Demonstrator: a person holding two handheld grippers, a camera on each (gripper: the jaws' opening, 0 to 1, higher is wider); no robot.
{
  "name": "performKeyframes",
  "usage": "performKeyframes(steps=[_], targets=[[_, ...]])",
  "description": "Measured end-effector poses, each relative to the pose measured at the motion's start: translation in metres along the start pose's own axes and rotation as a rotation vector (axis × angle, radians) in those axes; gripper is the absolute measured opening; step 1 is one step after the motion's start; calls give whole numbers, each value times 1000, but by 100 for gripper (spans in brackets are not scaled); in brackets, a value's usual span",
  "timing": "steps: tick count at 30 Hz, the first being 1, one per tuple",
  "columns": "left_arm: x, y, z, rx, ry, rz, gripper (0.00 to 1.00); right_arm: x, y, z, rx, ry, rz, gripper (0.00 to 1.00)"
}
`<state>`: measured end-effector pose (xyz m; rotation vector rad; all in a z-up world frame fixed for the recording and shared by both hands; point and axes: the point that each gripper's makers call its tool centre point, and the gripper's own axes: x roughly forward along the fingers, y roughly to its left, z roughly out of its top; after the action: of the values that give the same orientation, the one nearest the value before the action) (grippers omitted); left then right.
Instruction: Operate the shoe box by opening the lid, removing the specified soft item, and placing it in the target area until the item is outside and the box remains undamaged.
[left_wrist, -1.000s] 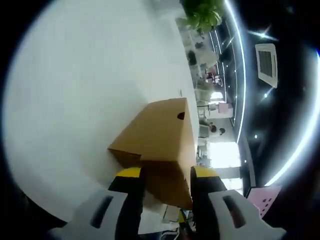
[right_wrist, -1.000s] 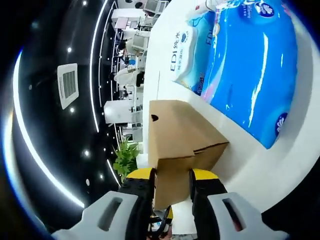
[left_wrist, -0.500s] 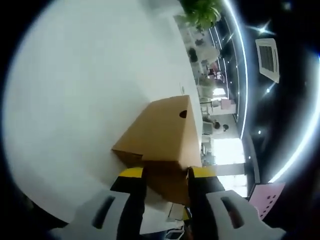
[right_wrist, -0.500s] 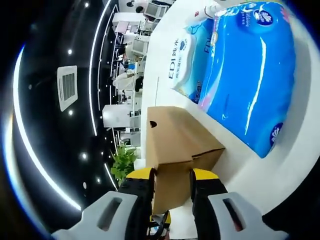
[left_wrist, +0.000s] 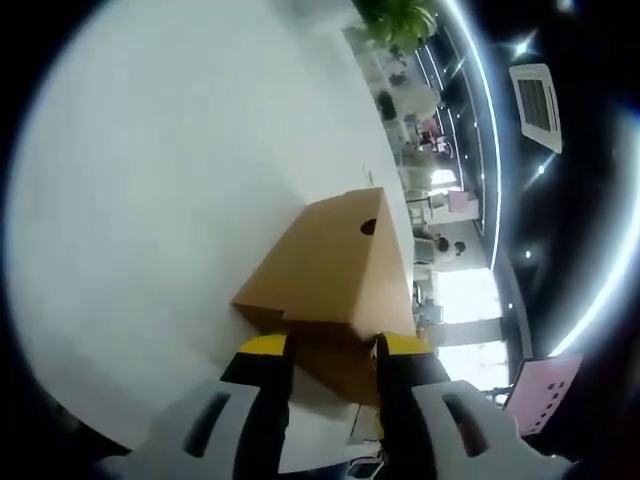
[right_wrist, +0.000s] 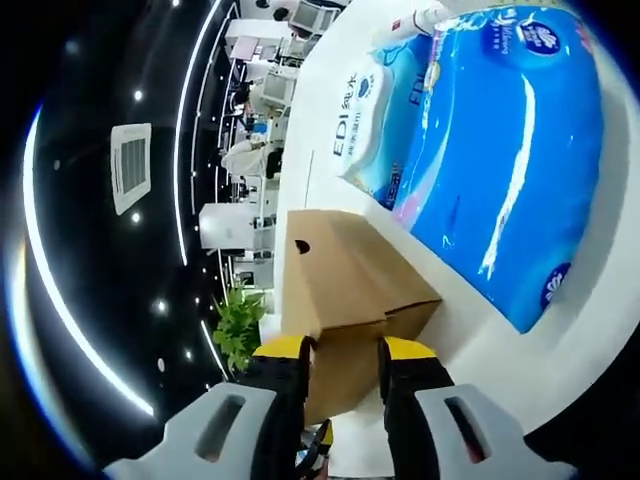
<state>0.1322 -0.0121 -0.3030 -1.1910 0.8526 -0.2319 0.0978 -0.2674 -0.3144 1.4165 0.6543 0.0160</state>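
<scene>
A brown cardboard shoe box (left_wrist: 330, 270) with a small round hole in its end lies on the white table (left_wrist: 170, 170). Its lid is down. My left gripper (left_wrist: 330, 358) is shut on the box's near end, yellow-tipped jaws pressed to both sides. In the right gripper view the same shoe box (right_wrist: 335, 275) shows from its other end. My right gripper (right_wrist: 343, 360) is shut on that end, the cardboard wedged between the jaws. What lies inside the box is hidden.
A large blue plastic pack of tissue rolls (right_wrist: 500, 150) and a smaller blue-and-white tissue pack (right_wrist: 362, 115) lie on the table beyond the box. A green plant (left_wrist: 400, 20) stands past the table's far edge. Office furniture fills the background.
Both views have shifted slightly with the hands. Both grippers keep their hold on the box ends, and the lid stays down.
</scene>
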Motion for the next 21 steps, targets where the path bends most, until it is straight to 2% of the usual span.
performKeyframes(steps=[4,21], targets=[[1,4,1,26,8,20,33,1,2,-2,-15,4,-13,26],[10,4,11,115,-14,22,34,2,13,-4,-52,13,-21,26]])
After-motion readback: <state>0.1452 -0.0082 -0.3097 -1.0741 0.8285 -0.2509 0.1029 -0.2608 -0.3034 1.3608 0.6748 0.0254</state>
